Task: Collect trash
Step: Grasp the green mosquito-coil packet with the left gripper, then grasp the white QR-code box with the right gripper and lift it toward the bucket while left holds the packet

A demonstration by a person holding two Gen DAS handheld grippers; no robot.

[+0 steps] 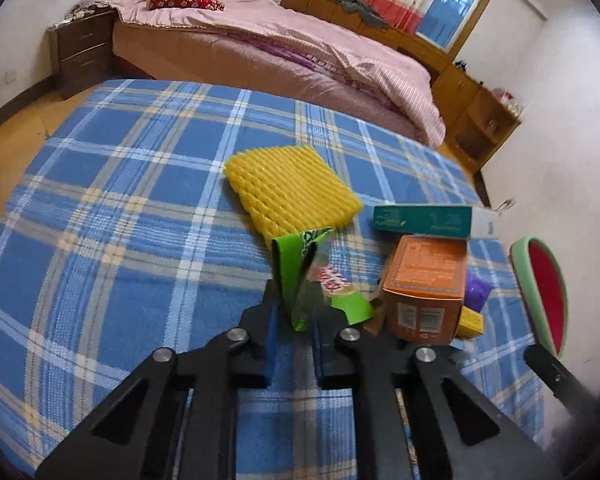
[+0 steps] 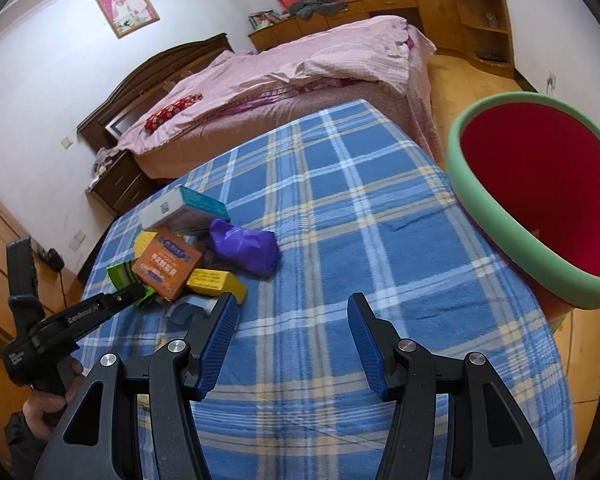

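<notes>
left gripper, at the near edge of the left wrist view, is clenched on a green snack wrapper, its blue pads pinching the lower edge so the wrapper stands up between them. right gripper is released, its blue pads apart over bare cloth with nothing between them.

handling, as judged: the wrapper looks thin, light and crinkly, likely slippery, so a pinch on a folded edge suits it better than one on a flat face. just right of it, an orange carton looks stiff, probably empty and light; it should take a grip across its narrow sides. beneath it sit a small yellow box and a soft purple bag, which would deform in a grip. farther off, a teal-and-white box rests on the pile, and a yellow foam net sleeve lies to the left, soft and springy.

bin, green-rimmed with a red lining, stands at the right edge of the surface, well apart from the pile, mouth tilted toward the grippers.

surface: blue plaid blanket, soft, likely to drag under sliding things. beyond: a bed with pink cover, dark nightstand, wooden cabinets, curtained window.
</notes>
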